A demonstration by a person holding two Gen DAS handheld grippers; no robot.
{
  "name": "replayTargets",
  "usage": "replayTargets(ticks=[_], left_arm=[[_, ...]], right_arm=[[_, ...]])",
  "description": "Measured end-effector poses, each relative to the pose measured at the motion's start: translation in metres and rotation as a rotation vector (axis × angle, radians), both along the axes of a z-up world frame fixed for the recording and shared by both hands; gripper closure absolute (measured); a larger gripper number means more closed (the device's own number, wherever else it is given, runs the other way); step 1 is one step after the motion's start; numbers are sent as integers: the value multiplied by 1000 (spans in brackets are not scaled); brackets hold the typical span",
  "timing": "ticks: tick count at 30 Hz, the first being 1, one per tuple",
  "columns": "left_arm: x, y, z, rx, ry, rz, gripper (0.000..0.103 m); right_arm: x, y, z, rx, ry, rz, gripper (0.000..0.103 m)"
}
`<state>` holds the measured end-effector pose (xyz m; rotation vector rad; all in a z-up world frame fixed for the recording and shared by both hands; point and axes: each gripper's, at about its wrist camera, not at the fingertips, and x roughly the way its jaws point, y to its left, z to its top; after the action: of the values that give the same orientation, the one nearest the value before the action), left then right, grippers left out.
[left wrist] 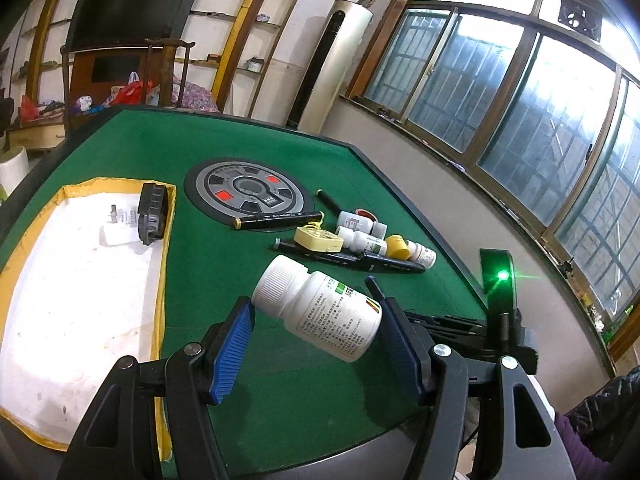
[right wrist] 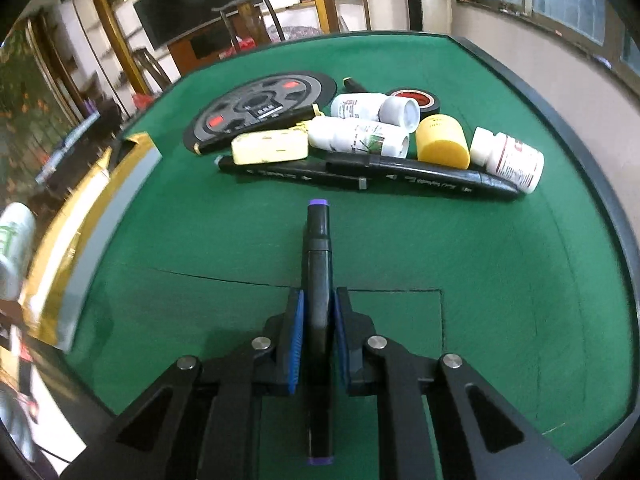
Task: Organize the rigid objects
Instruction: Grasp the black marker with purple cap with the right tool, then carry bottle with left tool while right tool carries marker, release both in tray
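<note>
My left gripper (left wrist: 316, 320) is shut on a white pill bottle (left wrist: 320, 306), held end to end and tilted above the green table (left wrist: 248, 152). My right gripper (right wrist: 318, 312) is shut on a black marker with purple ends (right wrist: 318, 248), pointing forward above the felt. A pile lies ahead: black markers (right wrist: 400, 174), white bottles (right wrist: 356, 134), a yellow cap (right wrist: 442, 140), a cream box (right wrist: 270, 146) and a red tape roll (right wrist: 416, 98). The pile also shows in the left wrist view (left wrist: 360, 240).
A white tray with a yellow rim (left wrist: 80, 280) lies at the left, holding a black part (left wrist: 152, 214) and a paper slip. A round grey panel (left wrist: 248, 192) sits mid-table. The right gripper's body with a green light (left wrist: 500, 280) is at the right.
</note>
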<state>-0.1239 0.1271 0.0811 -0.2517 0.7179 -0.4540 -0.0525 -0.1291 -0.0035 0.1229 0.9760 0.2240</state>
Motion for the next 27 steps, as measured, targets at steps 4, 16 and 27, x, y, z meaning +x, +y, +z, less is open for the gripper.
replayTargets(ticks=[4,16,27], left_arm=[[0,-2,-1,0,9,4,35],[1,-11,-4,13,21,-12,35],[3,-9,-8,5,38,-9,35]], right_arm=[[-5,-1,5,50,-10,15,89],[-13,-3,10,133,-21,24,89],[-14,-4,8,185,-9,19,89]])
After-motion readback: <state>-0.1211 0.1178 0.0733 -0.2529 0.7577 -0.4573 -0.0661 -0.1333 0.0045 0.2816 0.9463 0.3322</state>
